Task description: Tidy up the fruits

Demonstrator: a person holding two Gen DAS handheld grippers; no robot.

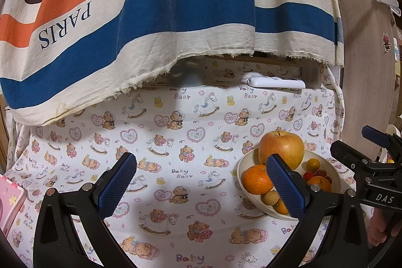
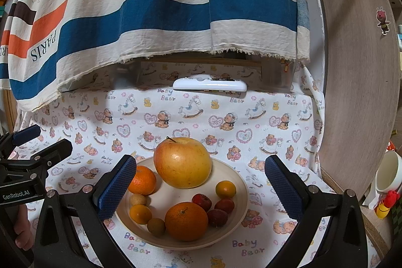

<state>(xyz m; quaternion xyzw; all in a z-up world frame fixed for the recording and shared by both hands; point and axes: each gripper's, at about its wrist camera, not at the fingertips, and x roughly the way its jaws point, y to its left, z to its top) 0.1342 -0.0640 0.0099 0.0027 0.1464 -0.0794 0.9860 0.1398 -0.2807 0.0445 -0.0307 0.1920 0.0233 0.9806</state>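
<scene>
Both grippers sit nearest the lens: our right gripper (image 2: 201, 189) is spread wide with nothing between its fingers, our left gripper (image 1: 201, 189) likewise wide and empty. Straight ahead of the right one, a cream bowl (image 2: 233, 182) on the counter (image 2: 176, 117) holds all visible fruit: apple (image 2: 183, 162), two oranges (image 2: 186, 220), small pieces. To the left gripper the bowl lies right of its fingers. Fruit gathered fits finished sorting or a pile awaiting removal; we cannot tell which.

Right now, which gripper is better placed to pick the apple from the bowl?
Right gripper: open, with the apple centred between its fingers above the bowl. The left gripper is open over bare cloth.
</scene>
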